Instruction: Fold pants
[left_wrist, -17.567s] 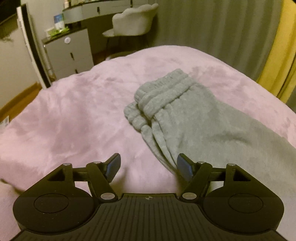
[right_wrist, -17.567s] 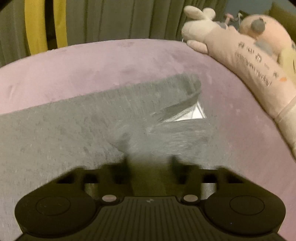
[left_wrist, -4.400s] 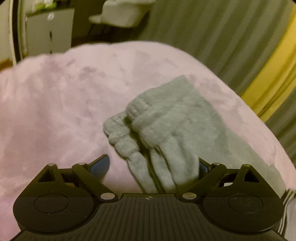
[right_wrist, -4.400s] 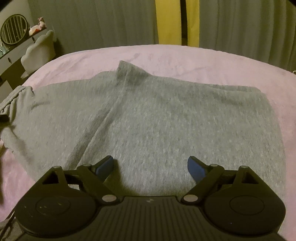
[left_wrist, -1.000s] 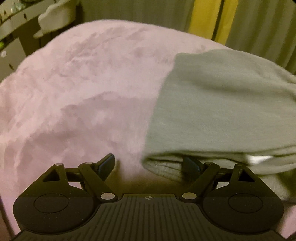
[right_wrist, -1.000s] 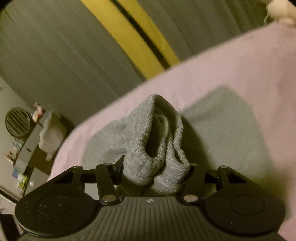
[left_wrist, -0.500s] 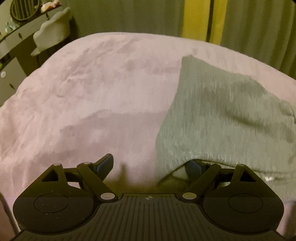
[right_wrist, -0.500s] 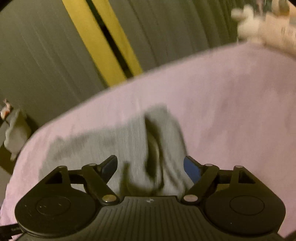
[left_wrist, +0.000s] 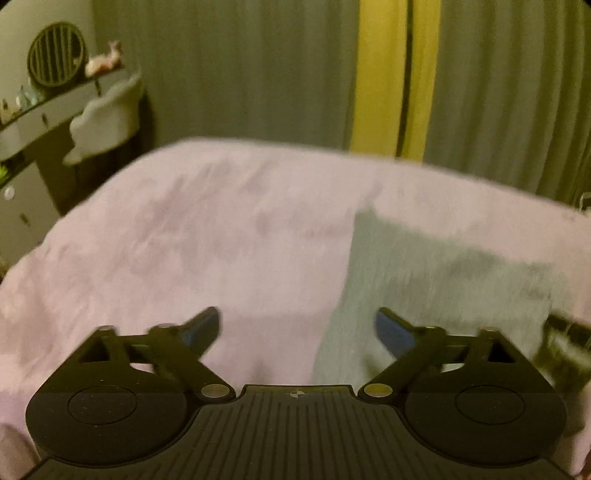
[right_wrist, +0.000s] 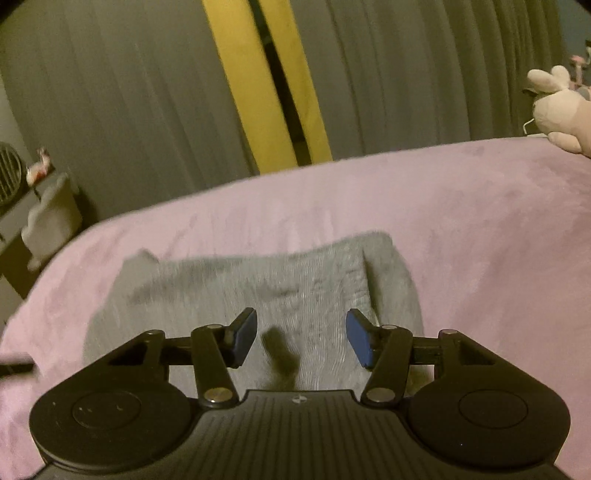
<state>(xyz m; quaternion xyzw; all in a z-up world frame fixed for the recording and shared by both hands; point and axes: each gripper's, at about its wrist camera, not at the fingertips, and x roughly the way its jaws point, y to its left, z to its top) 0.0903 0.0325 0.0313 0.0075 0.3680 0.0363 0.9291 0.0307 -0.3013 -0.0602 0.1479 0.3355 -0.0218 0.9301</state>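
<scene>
Now, with the left claw (left_wrist: 297, 328) and right claw (right_wrist: 301, 338) both spread apart and empty, the folded grey pants (right_wrist: 258, 295) lie mid-frame on the pink bed (right_wrist: 480, 221), so any next touch should only flatten edges.

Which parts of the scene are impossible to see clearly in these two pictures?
- Left wrist view: the gray pants are smeared by motion blur; the near edge is hidden behind the left gripper.
- Right wrist view: the right gripper covers the near edge; the plush toy is cut off by the frame.
</scene>
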